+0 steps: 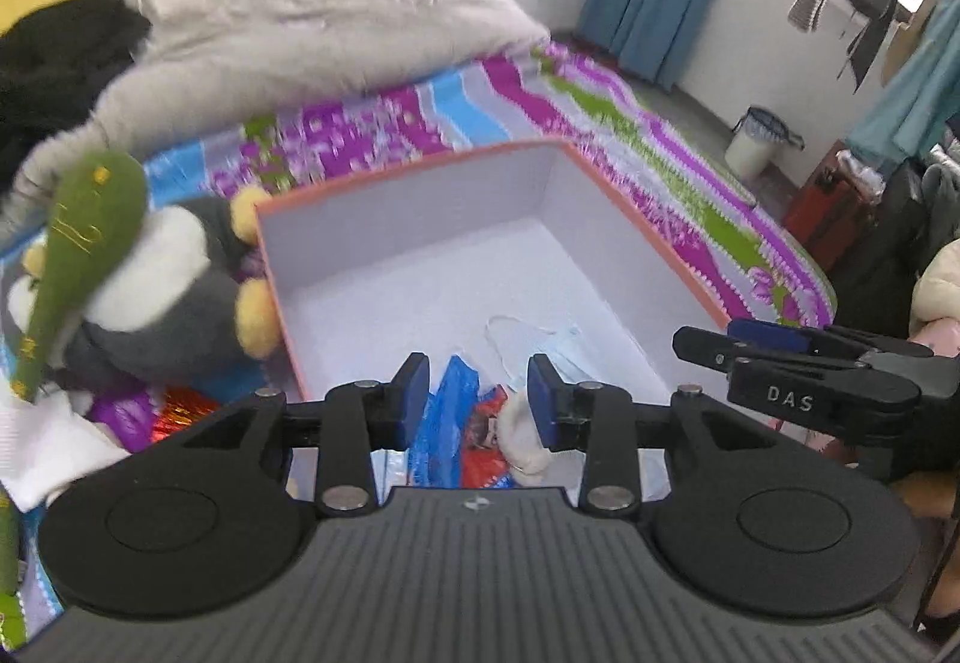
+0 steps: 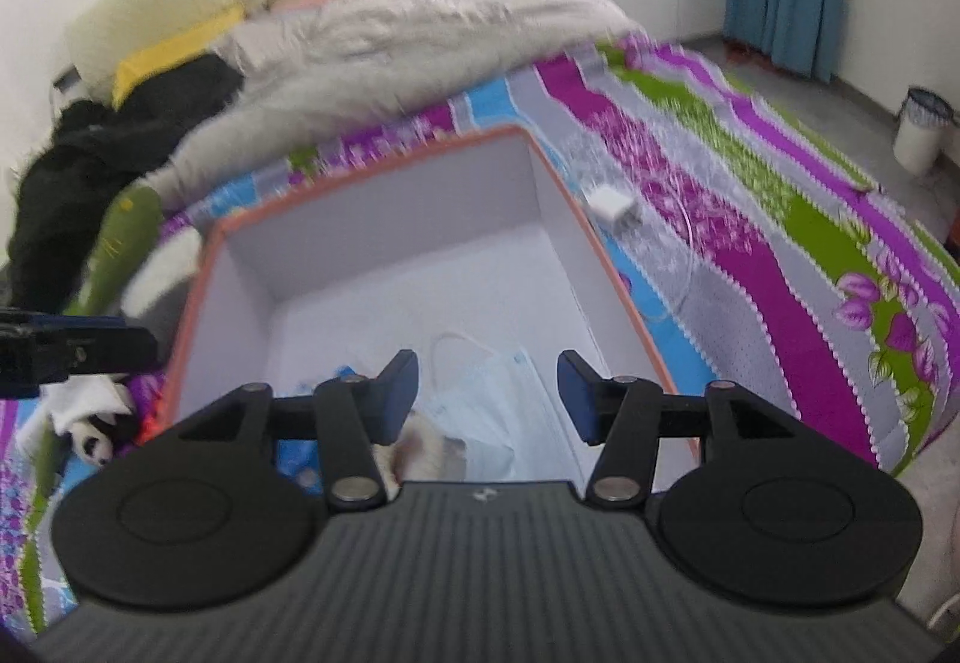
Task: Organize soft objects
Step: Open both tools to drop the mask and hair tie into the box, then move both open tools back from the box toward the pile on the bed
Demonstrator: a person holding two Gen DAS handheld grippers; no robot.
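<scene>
An open box (image 1: 630,219) with an orange rim and white inside sits on the bed; it also shows in the right wrist view (image 2: 576,207). Inside lie a blue face mask (image 1: 564,345), a blue plastic bag (image 1: 450,411) and a small cream plush (image 1: 522,435). My left gripper (image 1: 480,402) is open and empty above the box's near end. My right gripper (image 2: 489,393) is open and empty above the mask (image 2: 492,393). A grey and white plush with yellow feet (image 1: 180,279) and a green felt piece (image 1: 78,243) lie left of the box.
The bed has a purple, green and blue sheet (image 2: 780,255), a white duvet (image 1: 312,9) and black clothing (image 2: 108,147). A white charger (image 2: 612,207) lies right of the box. A small panda plush (image 2: 99,435) lies left. A bin (image 1: 753,141) stands on the floor.
</scene>
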